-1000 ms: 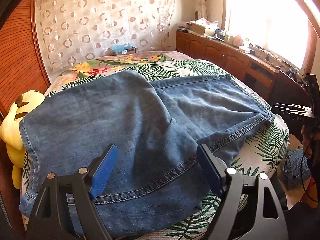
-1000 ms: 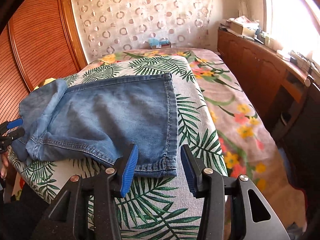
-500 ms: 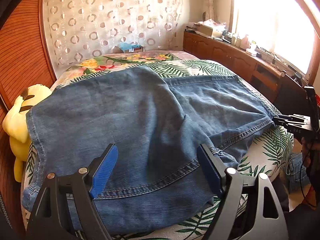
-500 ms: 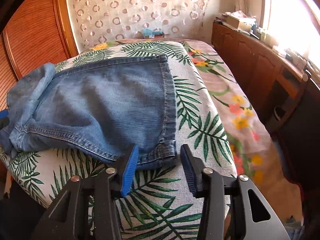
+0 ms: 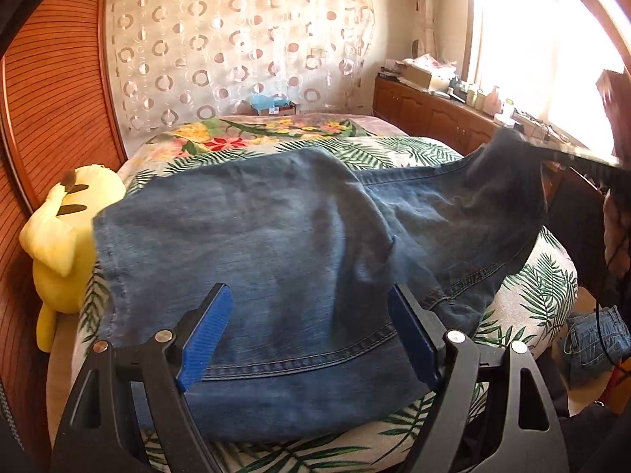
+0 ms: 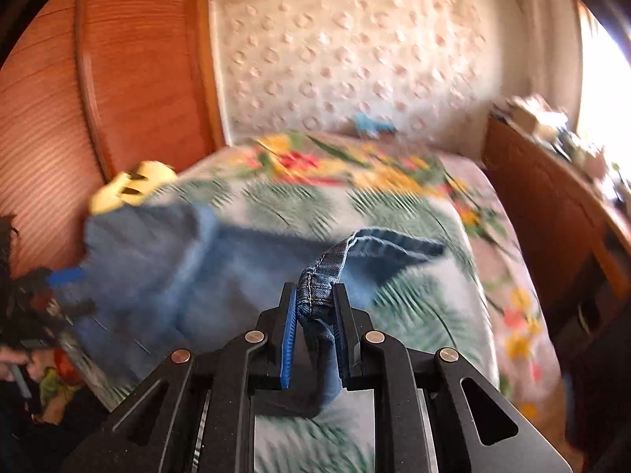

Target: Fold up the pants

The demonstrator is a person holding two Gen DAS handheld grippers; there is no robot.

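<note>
Right wrist view: right gripper [image 6: 313, 307] jaws just closed, now pinching stitched hem of blue denim pants [image 6: 189, 276]; that leg end lifted off palm-leaf print bed cover [image 6: 426, 307], was flat a second ago. Reads as fold started, hem likely headed toward waist. Rest of pants on bed. Left gripper [image 5: 307, 331] gaping, empty, over waistband. No containers holding anything; small cardboard box [image 5: 422, 77] on wooden cabinet, contents unclear.

Both wrist cameras look down along their tongs, close over the same bed [image 5: 548, 287], toward its curtained headboard wall [image 5: 236, 59].
</note>
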